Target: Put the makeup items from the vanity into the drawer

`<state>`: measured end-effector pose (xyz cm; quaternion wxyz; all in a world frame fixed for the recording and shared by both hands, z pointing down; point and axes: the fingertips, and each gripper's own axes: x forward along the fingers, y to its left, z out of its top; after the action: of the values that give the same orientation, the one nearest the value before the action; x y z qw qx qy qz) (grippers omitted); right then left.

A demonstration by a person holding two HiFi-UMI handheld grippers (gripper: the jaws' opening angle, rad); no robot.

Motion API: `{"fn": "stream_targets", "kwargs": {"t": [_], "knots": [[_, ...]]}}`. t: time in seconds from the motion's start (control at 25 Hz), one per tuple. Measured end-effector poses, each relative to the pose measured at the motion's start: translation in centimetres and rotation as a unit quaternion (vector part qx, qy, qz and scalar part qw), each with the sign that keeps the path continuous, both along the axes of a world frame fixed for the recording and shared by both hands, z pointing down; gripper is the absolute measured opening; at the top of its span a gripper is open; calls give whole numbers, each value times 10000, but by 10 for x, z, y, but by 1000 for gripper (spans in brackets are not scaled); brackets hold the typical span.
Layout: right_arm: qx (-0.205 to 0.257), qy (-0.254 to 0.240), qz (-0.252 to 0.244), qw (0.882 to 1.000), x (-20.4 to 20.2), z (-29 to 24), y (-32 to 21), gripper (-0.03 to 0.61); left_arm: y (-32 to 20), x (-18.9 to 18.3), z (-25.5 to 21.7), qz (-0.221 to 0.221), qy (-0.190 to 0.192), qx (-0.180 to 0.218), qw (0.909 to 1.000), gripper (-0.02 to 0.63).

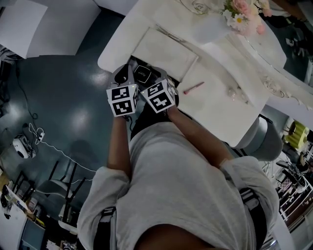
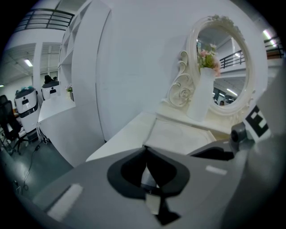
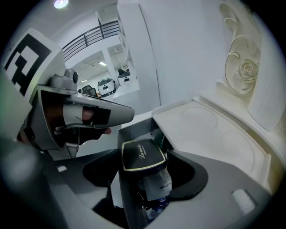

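Starting left of the drawer (image 3: 126, 201): got the left tool (image 2: 147, 154) pinched fully closed on nothing, hanging just beside the drawer's left edge and doing no work.

Over the drawer itself, looks like the right tool (image 3: 145, 167) has its jaws clamped on a black compact (image 3: 142, 155), one pad on each side, lid up. Seems to sit a touch above the drawer's wall rather than resting inside, so reading this as the lowering-in step, not yet let go. Already a packet (image 3: 157, 185) and some dark bits lying in the drawer right under it.

Right of the drawer, up on the white bench (image 1: 220, 107): a thin pink stick (image 1: 193, 88) lying flat, well apart from the drawer, so probably next in line. Flowers (image 1: 239, 14) much further off from the drawer, no concern.

Stuff to worry about:
- Letting go too high. Could land the compact on edge or pop the lid.
- Clipping the drawer's wall on the way down, since the compact hangs close to it. Could twist out of the pads.
- Dropping it on top of the packet and ending up with a pile too tall to shut the drawer.
- Knocking the two tools together, given how tight they sit above the drawer.
- Nudging that pink stick later. Looks round, so could roll away from the drawer and off the bench.
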<state>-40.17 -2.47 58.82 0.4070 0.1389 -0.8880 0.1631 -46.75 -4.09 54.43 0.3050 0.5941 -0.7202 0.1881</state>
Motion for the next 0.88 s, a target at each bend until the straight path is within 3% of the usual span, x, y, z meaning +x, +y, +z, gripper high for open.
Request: {"fn": "stream_targets", "kwargs": {"t": [0.28,0.52,0.72,0.88], "knots": [[-39,-312,-76,9995,15,-9,5,332,5,18,-12,-3,-123,39,9999,3],[283,-718,197,9968,55,-36,-3,197,-3,54,-29,207,-230,200,9993,3],[531,-755,708,9932,116,-46,-21,10,-22,107,-39,660,-293,299,9969,3],[601,-722,1069,9898,166,-47,-32,-1,-35,158,-42,1272,-355,282,9908,3]]}}
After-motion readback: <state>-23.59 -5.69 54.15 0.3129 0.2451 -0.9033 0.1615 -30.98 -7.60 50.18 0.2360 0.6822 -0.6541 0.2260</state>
